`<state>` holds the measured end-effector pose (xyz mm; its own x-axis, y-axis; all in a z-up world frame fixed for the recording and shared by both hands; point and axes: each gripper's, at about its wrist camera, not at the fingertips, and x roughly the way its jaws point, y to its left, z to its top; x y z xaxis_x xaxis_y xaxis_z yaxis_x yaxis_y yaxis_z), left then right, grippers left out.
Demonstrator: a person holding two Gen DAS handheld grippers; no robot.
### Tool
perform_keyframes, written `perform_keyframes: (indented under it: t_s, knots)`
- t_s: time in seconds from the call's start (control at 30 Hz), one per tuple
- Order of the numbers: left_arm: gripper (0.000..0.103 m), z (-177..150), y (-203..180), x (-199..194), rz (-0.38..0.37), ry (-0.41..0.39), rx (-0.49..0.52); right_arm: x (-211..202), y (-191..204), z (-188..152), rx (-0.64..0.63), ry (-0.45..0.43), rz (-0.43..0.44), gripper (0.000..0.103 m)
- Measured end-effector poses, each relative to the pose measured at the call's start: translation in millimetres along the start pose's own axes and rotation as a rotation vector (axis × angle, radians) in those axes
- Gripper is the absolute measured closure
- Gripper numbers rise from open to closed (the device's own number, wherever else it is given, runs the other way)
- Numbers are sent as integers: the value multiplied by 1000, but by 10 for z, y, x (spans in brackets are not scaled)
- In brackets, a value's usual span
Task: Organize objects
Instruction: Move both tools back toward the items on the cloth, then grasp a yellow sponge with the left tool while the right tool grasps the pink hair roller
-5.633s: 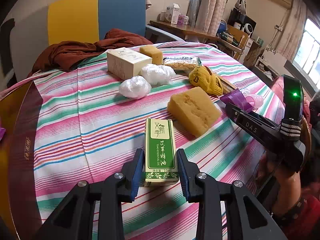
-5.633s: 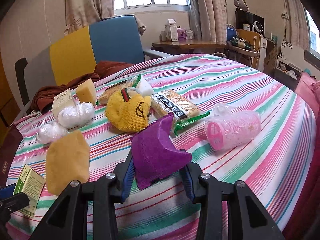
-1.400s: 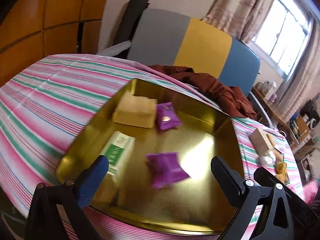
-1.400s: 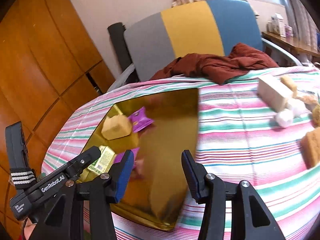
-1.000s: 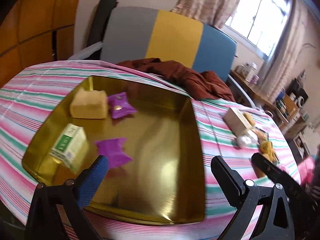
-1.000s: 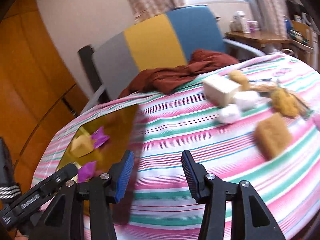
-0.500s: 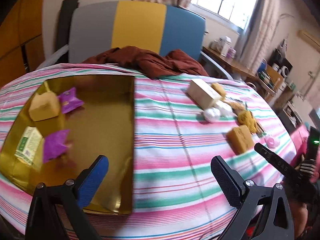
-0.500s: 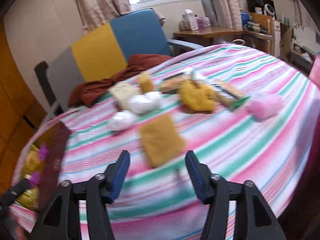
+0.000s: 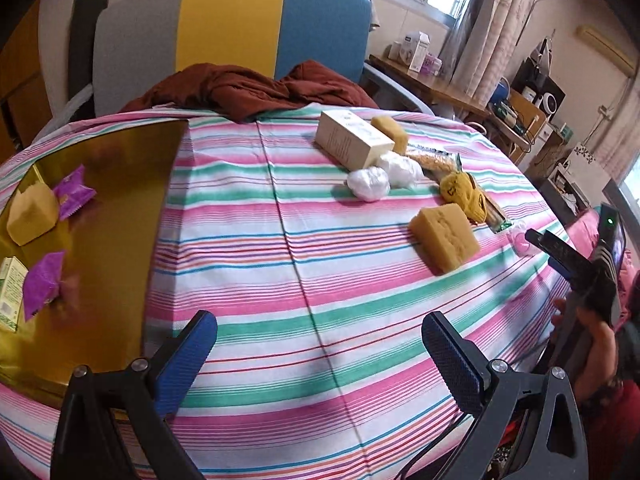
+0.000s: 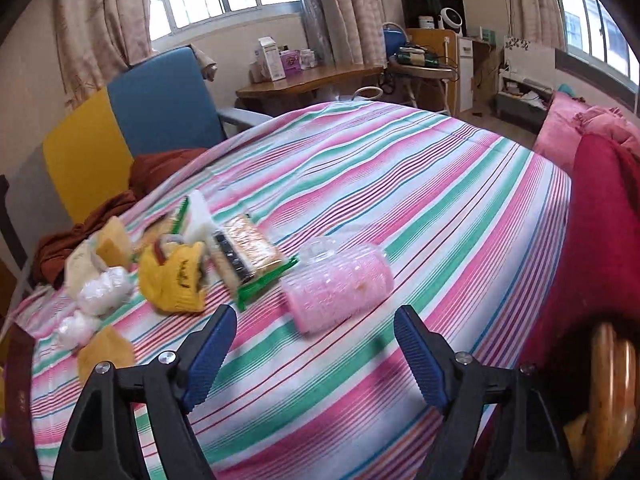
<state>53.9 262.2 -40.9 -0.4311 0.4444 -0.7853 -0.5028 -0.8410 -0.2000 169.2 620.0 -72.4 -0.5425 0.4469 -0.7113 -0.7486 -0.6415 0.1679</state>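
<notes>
A gold tray [image 9: 116, 216] at the table's left holds a sponge [image 9: 30, 212], two purple packets [image 9: 74, 196] and a green box [image 9: 10, 288]. My left gripper [image 9: 320, 354] hangs open and empty over bare striped cloth. Further right lie a big yellow sponge [image 9: 444, 236], a white box [image 9: 352, 142], white wads [image 9: 368, 184] and a yellow knit item [image 9: 464, 194]. My right gripper [image 10: 316, 350] is empty, its jaws opening, just short of a pink plastic jar [image 10: 338, 286] lying on its side. Beside the jar sit a cracker packet [image 10: 248, 252] and the yellow knit item [image 10: 176, 276].
A grey, yellow and blue chair [image 9: 224, 36] with a brown cloth [image 9: 248, 88] stands behind the table. A red cushion [image 10: 596, 232] and a wooden chair part [image 10: 612, 392] border the table's right edge. A person's hand [image 9: 596, 332] holds the right gripper's handle.
Both grippers swung right, away from the gold tray toward the loose objects. The right gripper's jaws spread wider, and the pink jar now lies just ahead of them.
</notes>
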Motion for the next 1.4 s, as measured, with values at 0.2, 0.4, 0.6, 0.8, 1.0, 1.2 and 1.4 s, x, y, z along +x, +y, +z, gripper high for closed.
perform_keyframes:
  t_s: [0.2, 0.4, 0.6, 0.8, 1.0, 1.2, 1.4]
  knots:
    - [0, 30, -67, 85, 9, 15, 13, 252, -112, 97, 22, 4, -34, 21]
    - [0, 91, -193, 245, -4, 47, 15, 396, -100, 72, 11, 11, -6, 23]
    - [0, 209, -463, 460, -16, 53, 48, 404, -80, 69, -9, -6, 13, 30]
    - [0, 364, -799, 710, -47, 71, 48, 392, -41, 28, -38, -26, 9, 30]
    - [0, 526, -1191, 940, -61, 66, 61, 411, -47, 11, -35, -29, 3, 32]
    - [0, 597, -1367, 1188, -41, 25, 111, 403, -60, 9, -36, -41, 3, 32]
    - [17, 512, -1237, 1368, -50, 4, 128, 402, -85, 17, -26, -48, 17, 32]
